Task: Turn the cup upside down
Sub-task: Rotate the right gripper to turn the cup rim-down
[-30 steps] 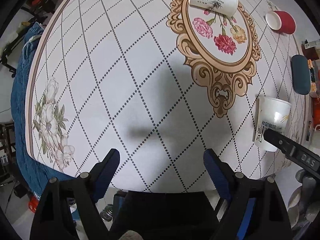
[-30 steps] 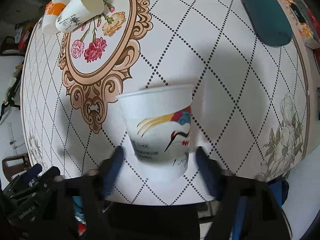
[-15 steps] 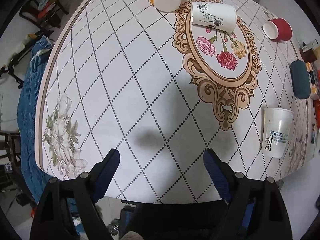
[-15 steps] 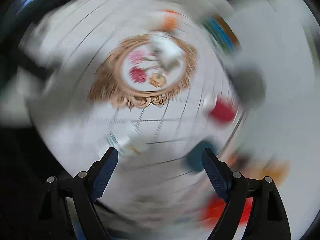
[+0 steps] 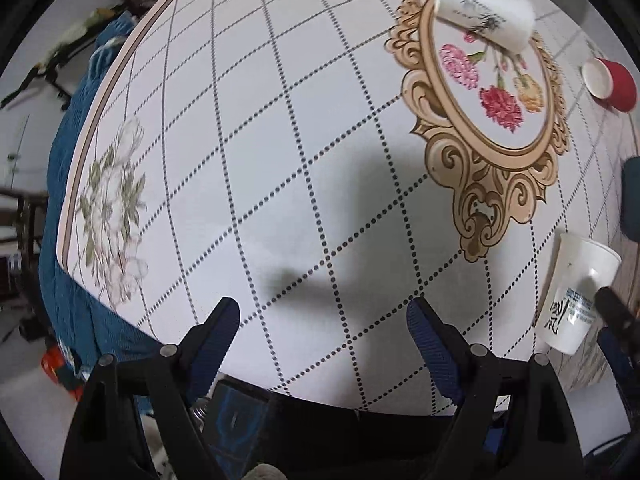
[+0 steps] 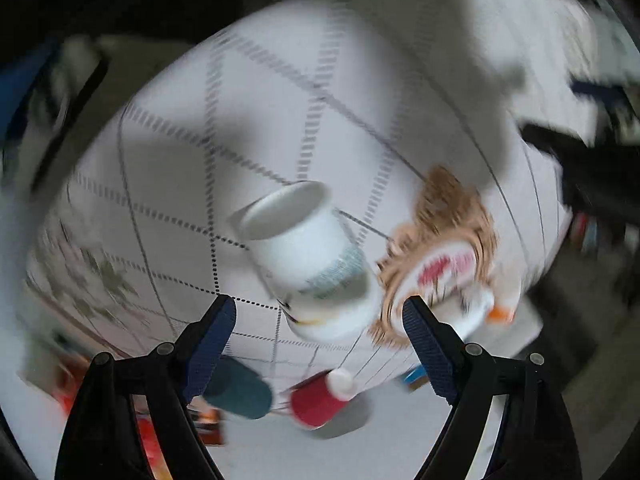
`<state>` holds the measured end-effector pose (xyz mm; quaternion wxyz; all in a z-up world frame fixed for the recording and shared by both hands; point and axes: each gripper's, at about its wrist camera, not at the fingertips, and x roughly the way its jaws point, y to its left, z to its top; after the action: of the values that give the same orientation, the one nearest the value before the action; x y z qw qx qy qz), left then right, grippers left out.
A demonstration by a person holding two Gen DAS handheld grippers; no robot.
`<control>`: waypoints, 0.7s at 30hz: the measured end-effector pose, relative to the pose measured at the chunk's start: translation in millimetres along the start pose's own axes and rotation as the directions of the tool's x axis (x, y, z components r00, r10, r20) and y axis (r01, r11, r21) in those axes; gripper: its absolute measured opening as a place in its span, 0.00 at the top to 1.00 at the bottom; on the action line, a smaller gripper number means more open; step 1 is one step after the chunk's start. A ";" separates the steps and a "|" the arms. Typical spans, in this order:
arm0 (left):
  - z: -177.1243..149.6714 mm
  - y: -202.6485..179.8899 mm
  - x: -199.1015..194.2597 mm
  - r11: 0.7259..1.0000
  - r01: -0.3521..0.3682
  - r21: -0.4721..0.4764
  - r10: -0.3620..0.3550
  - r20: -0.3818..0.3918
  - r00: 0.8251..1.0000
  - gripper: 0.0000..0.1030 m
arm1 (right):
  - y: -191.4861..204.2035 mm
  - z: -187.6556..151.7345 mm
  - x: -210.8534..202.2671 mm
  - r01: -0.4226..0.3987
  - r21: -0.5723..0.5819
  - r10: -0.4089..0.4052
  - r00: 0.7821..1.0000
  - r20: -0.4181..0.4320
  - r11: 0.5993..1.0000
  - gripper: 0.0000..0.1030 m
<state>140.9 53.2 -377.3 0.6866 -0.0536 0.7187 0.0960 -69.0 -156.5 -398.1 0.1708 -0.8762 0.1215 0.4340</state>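
The right gripper [image 6: 318,320] comes at the white paper cup [image 6: 308,260] with the whole view rolled over, fingers spread wide and holding nothing, the cup sitting ahead of and between the blue pads [image 6: 212,332] but not yet touched by them; that rolled wrist looks like a set-up, so a turn back would tip the cup over. The picture is smeared, so how near the pads are to the cup wall I cannot tell. From the left wrist the same cup [image 5: 572,300] stands mouth up near the edge of the round table [image 5: 280,140], leaning in the fisheye, with a dark finger of the right gripper [image 5: 616,312] just beside its printed side. The left gripper [image 5: 322,334] hovers over bare checked cloth, also wide apart and empty, well apart from the cup, seemingly parked out of the way. Other cups lie about: a white one on its side [image 5: 484,12] on the flower medallion, a red cup [image 5: 610,82] beyond it. The flip itself is not yet done
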 end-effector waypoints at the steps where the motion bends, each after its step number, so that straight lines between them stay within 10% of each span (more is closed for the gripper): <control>1: -1.0 -1.2 1.7 1.000 -0.003 -0.011 0.003 -0.004 1.000 0.17 | 6.2 -1.2 5.6 0.020 -0.049 -0.019 1.000 0.013 0.999 0.15; 21: -20.7 -27.9 25.9 0.999 -0.032 -0.004 0.032 -0.034 0.999 0.17 | 35.3 6.3 35.5 0.132 -0.315 -0.093 0.986 0.135 0.940 0.19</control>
<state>125.1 23.0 -404.1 0.6726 -0.0452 0.7308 0.1078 -65.2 -188.4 -437.0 0.0567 -0.8706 -0.0117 0.4885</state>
